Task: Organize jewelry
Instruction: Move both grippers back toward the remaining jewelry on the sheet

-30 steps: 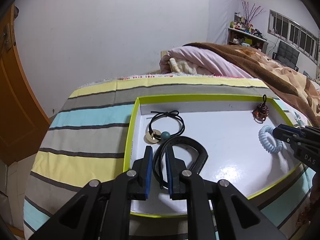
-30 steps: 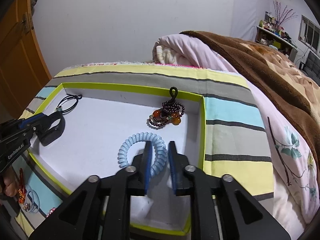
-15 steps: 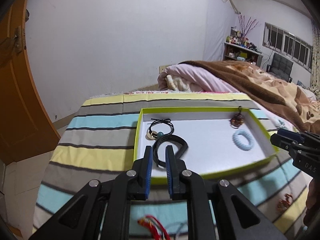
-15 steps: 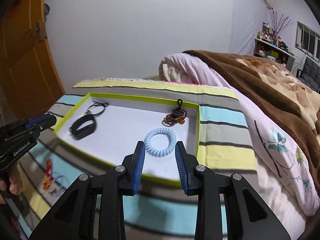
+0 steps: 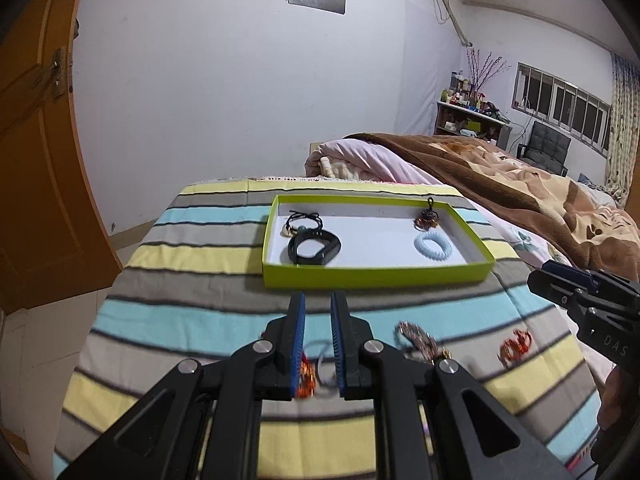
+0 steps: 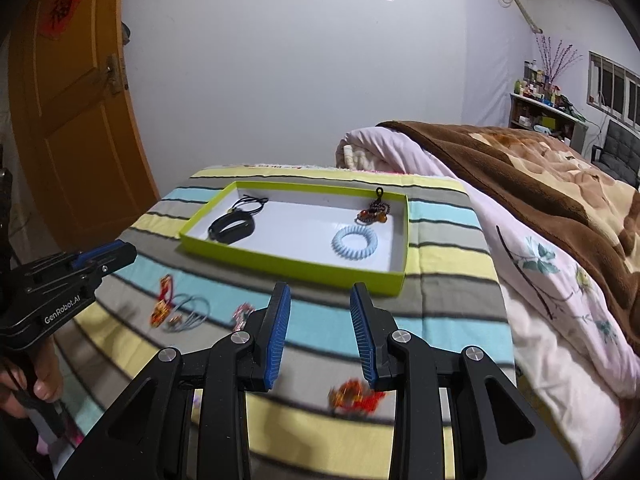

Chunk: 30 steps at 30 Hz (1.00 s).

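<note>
Nearest of all, on the near part of the striped bed cover (image 5: pixel 192 312), lie the loose pieces not yet put away, and each hand has one almost under it. The left gripper (image 5: pixel 317 300) hangs with its fingers (image 5: pixel 297 332) only narrowly apart and nothing between them. Seen through that gap, on the cover below, are a red-and-orange trinket (image 5: pixel 306 376) and a pale thin loop (image 5: pixel 326 364), so the reach looks to be downward and slightly back toward the person, not forward. A beaded bracelet (image 5: pixel 418 338) lies just to their right, between the two hands. The right gripper (image 6: pixel 320 292) has just been opening its fingers (image 6: pixel 279 332), which now stand wide and empty. A small orange-red ornament (image 6: pixel 356 396) lies on the cover below, close under the right-hand finger. It is the piece nearest this hand, but too blurred to tell its long axis. Farther off, toward the bed's far end, sits the green box (image 5: pixel 376 274), its long side across both grippers' line. Inside, a black band (image 5: pixel 314 248) and a black cord tie (image 5: pixel 304 222) lie at the left end, and a blue coil tie (image 5: pixel 433 245) and a bead charm (image 5: pixel 428 218) at the right, with bare floor between them.
</note>
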Tool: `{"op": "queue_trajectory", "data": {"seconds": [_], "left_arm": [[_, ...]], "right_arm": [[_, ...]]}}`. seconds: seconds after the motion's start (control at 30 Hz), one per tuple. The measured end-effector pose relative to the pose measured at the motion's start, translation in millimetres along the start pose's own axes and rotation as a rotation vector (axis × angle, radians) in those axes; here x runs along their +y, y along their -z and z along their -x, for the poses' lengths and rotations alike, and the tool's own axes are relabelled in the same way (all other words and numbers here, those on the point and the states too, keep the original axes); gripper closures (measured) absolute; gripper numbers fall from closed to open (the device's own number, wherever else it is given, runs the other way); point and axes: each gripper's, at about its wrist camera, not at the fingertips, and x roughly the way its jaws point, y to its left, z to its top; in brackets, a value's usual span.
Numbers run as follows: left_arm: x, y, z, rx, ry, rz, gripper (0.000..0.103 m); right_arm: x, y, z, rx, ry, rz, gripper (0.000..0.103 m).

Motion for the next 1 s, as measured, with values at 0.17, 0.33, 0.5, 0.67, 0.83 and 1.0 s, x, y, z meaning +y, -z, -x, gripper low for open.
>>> {"op": "queue_trajectory", "data": {"seconds": [0.17, 0.33, 0.5, 0.67, 0.83, 1.0], "left_arm": [[-2.7, 16.8, 18.7, -0.008, -0.012, 0.001, 0.089], [-7.5, 33.9, 33.1, -0.005, -0.012, -0.006, 0.089], [-12.9, 44.9, 46.8, -0.01, -0.006, -0.009, 0.089], [-18.3, 55.3, 56.3, -0.008, 0.004, -0.003, 0.089], [-20.4, 62.1, 60.0, 0.003, 0.014, 0.008, 0.089], [-21.1, 64.7, 60.6, 0.008, 0.014, 0.011, 0.089]], "right_arm": [[6.1, 16.0, 16.4, -0.009, -0.017, -0.008, 0.071], [9.5, 32.2, 29.7, -0.002, -0.027, -0.016, 0.071], [10.7, 43.1, 44.5, -0.014, -0.03, -0.028, 0.071], [9.1, 51.4, 54.8, -0.02, -0.034, -0.032, 0.071], [8.3, 57.0, 60.9, -0.018, -0.043, -0.036, 0.071], [5.9, 61.0, 61.4, -0.011, -0.056, -0.044, 0.071]]}}
